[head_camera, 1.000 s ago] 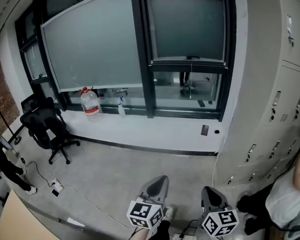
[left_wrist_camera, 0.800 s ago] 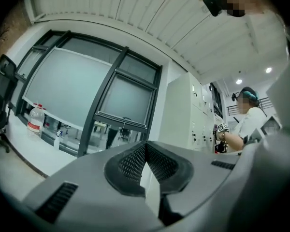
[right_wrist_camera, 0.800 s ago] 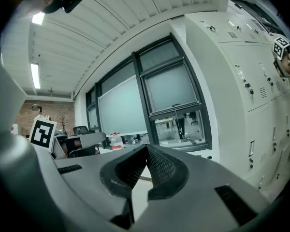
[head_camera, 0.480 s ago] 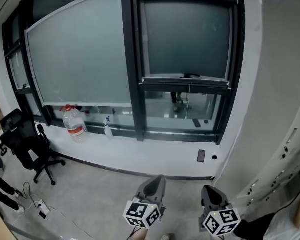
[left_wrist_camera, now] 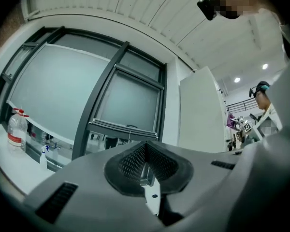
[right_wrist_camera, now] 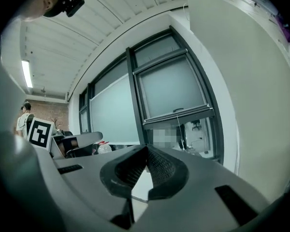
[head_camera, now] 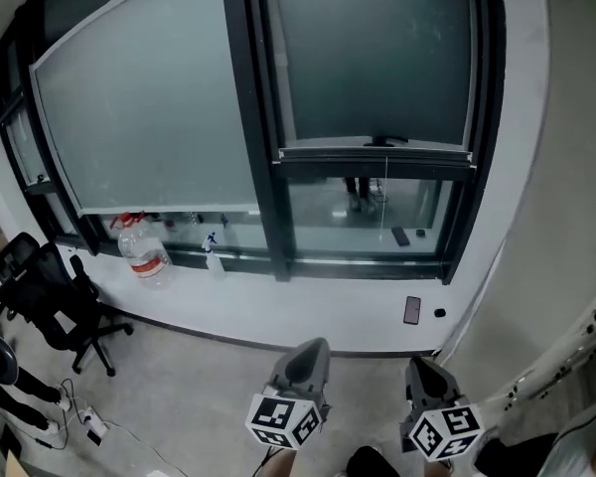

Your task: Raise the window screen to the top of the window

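The window screen (head_camera: 372, 58) covers the upper part of the narrow right-hand window. Its bottom bar (head_camera: 375, 151) carries a small handle, and a thin pull cord (head_camera: 385, 202) hangs below it over the clear glass. Both grippers are low in the head view, well short of the window and above the floor. My left gripper (head_camera: 308, 351) is shut and empty, and my right gripper (head_camera: 424, 371) beside it is shut and empty too. In the left gripper view the bottom bar (left_wrist_camera: 125, 128) lies just above the joined fingertips; in the right gripper view the bar (right_wrist_camera: 179, 114) is far ahead.
A white sill (head_camera: 308, 306) runs under the windows with a large water bottle (head_camera: 139, 251), a spray bottle (head_camera: 212, 251) and a dark phone (head_camera: 411, 310). A tall grey cabinet (head_camera: 576, 217) stands at the right. An office chair (head_camera: 50, 296) sits at the left.
The window has grown larger and nearer in the head view, as I and both grippers moved toward it. The chair and bottle slid to the left. Both grippers stayed shut.
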A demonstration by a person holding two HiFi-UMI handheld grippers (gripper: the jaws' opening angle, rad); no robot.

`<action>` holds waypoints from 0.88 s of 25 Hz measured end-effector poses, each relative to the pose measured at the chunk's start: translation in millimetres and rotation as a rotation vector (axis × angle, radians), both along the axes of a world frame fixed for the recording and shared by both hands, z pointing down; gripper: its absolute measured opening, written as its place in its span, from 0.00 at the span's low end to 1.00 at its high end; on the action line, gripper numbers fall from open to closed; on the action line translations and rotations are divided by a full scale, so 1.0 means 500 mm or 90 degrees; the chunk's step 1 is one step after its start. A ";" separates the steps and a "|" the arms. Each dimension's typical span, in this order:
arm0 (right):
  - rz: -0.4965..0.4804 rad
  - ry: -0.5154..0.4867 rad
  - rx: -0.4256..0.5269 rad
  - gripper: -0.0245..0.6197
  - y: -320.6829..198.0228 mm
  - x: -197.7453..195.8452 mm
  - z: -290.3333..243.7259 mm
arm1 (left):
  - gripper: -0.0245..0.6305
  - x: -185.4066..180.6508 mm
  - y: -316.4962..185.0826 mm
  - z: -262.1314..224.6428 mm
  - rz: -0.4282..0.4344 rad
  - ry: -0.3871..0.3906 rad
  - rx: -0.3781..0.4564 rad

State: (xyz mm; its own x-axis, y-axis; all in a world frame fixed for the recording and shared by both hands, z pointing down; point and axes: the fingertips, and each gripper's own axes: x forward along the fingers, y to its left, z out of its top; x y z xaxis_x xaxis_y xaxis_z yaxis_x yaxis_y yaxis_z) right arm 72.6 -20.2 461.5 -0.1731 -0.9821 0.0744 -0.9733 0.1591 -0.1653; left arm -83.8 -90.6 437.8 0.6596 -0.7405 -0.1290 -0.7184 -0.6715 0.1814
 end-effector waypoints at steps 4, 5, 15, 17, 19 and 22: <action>0.002 -0.012 0.011 0.05 -0.087 0.040 0.002 | 0.04 0.038 -0.086 0.009 0.001 -0.008 0.000; 0.003 -0.015 0.014 0.05 -0.114 0.057 0.004 | 0.04 0.054 -0.111 0.013 0.004 -0.011 0.004; 0.020 -0.028 0.011 0.05 -0.434 0.244 -0.004 | 0.04 0.234 -0.428 0.018 0.013 -0.022 -0.006; 0.020 -0.044 0.016 0.05 -0.488 0.280 -0.018 | 0.04 0.261 -0.489 0.021 0.008 -0.025 -0.017; 0.020 -0.048 0.020 0.05 -0.539 0.316 -0.026 | 0.04 0.287 -0.542 0.021 0.003 -0.026 -0.024; 0.019 -0.045 0.015 0.05 -0.601 0.344 -0.023 | 0.04 0.308 -0.600 0.017 -0.004 -0.034 -0.017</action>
State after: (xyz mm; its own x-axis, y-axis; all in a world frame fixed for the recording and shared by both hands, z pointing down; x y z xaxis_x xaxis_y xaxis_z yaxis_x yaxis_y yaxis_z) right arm 244.7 -320.6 450.0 -0.1470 -0.9883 0.0401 -0.9640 0.1340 -0.2299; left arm 70.0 -390.4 446.3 0.6604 -0.7472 -0.0740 -0.7315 -0.6625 0.1610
